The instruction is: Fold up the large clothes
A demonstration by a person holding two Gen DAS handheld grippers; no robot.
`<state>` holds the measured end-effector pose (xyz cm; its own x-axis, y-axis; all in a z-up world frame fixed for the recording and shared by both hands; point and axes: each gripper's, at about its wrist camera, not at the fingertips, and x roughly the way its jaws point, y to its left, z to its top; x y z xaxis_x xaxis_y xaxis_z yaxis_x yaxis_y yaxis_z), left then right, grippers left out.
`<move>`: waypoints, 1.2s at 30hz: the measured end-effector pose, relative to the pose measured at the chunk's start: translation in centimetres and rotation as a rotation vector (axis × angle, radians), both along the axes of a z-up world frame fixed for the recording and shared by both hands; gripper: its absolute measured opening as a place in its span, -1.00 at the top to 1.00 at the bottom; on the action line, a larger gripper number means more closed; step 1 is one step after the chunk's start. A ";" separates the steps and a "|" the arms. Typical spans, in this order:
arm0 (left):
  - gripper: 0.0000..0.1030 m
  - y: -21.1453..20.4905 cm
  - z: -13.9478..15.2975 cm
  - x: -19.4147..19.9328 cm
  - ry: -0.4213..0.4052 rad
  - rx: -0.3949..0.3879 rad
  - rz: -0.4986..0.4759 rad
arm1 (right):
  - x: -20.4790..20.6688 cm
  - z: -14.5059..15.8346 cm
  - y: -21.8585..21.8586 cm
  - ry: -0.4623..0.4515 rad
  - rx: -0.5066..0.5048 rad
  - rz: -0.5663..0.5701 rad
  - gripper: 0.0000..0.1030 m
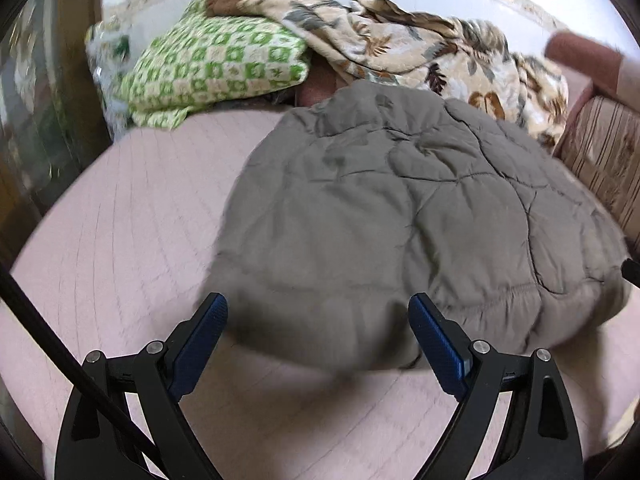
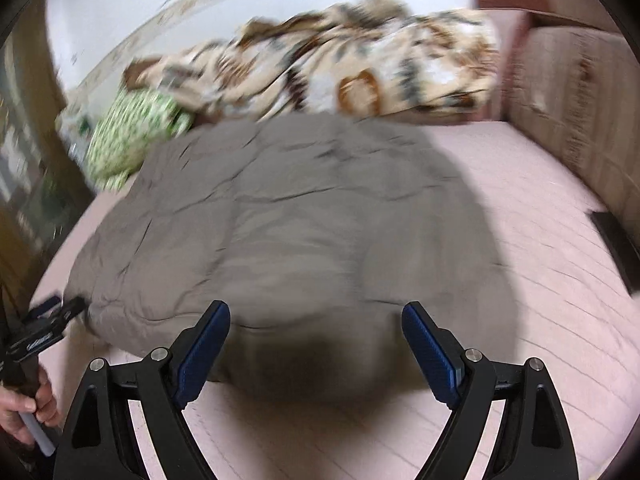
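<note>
A grey-brown quilted padded garment point(image 1: 420, 216) lies spread on the pink bed sheet point(image 1: 132, 232). It also shows in the right wrist view point(image 2: 304, 224), blurred. My left gripper point(image 1: 318, 308) is open, its blue pads either side of the garment's near left hem, holding nothing. My right gripper point(image 2: 316, 314) is open over the garment's near edge, holding nothing. The left gripper also shows in the right wrist view point(image 2: 52, 312) at the garment's left corner.
A green and white checked pillow point(image 1: 216, 68) and a leaf-patterned beige blanket point(image 1: 420, 52) lie at the far side of the bed. A striped sofa side point(image 1: 604, 160) stands on the right. Dark wooden furniture point(image 1: 48, 112) stands on the left.
</note>
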<state>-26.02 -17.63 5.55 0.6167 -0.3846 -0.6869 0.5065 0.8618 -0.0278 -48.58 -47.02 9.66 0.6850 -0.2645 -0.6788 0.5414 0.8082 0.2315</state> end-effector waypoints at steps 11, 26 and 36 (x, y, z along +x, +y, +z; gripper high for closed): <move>-0.63 10.1 -2.8 4.7 0.402 -0.428 0.163 | -13.9 -4.1 -8.9 -0.279 0.477 -0.351 -0.76; -0.67 6.0 -6.1 6.8 0.547 -0.559 0.200 | -8.8 -7.9 -10.5 -0.264 0.629 -0.372 -0.76; -0.42 2.5 -4.7 7.2 0.381 -0.433 0.197 | -4.3 -8.2 -11.1 -0.202 0.523 -0.350 -0.25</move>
